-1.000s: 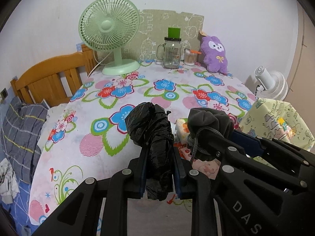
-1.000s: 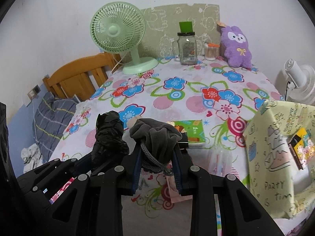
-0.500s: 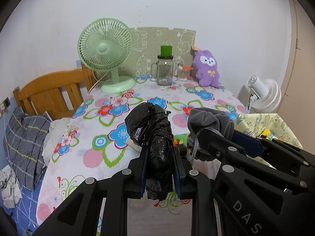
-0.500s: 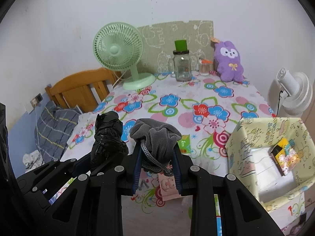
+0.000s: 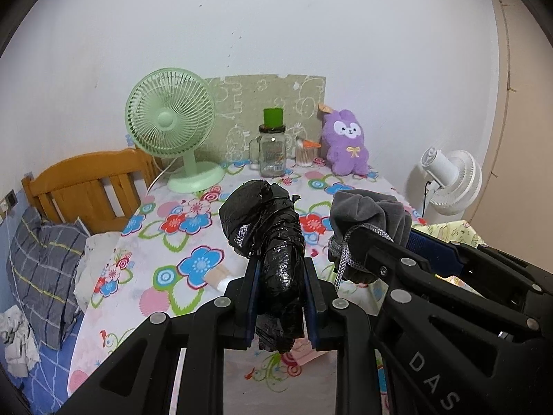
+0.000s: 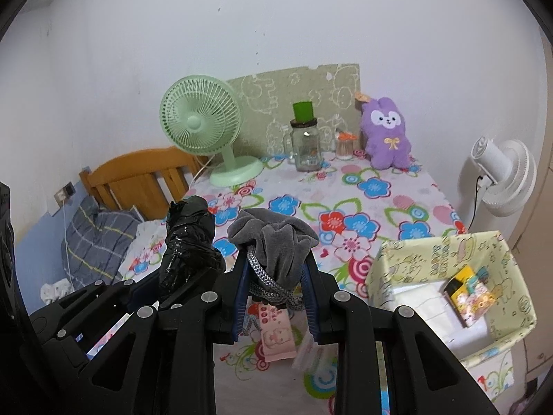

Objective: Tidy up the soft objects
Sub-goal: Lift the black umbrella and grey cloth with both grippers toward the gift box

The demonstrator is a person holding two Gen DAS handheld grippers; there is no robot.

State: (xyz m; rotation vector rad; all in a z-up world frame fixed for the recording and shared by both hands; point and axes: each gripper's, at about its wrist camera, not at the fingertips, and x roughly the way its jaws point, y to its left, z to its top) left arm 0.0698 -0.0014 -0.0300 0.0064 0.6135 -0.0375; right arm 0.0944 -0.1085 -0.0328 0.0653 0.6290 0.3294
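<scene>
Black plastic fills the left view: our left hand-held gripper (image 5: pixel 280 297) is clamped on a crumpled bag (image 5: pixel 266 238), held above the surface's (image 5: pixel 166 242) near edge. We should carry it level, clear of the fan (image 5: pixel 172 128) and jar (image 5: pixel 272 152) at the far edge.

In the right view, our right hand-held gripper (image 6: pixel 276 297) pinches a grey pouch (image 6: pixel 274 242); the box (image 6: pixel 449 276) off the right edge looks the likely drop.

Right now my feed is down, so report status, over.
Left tool shut on black plastic bag. Right tool shut on grey drawstring pouch. Both clear of floral table. Patterned box open, nothing blocking.
</scene>
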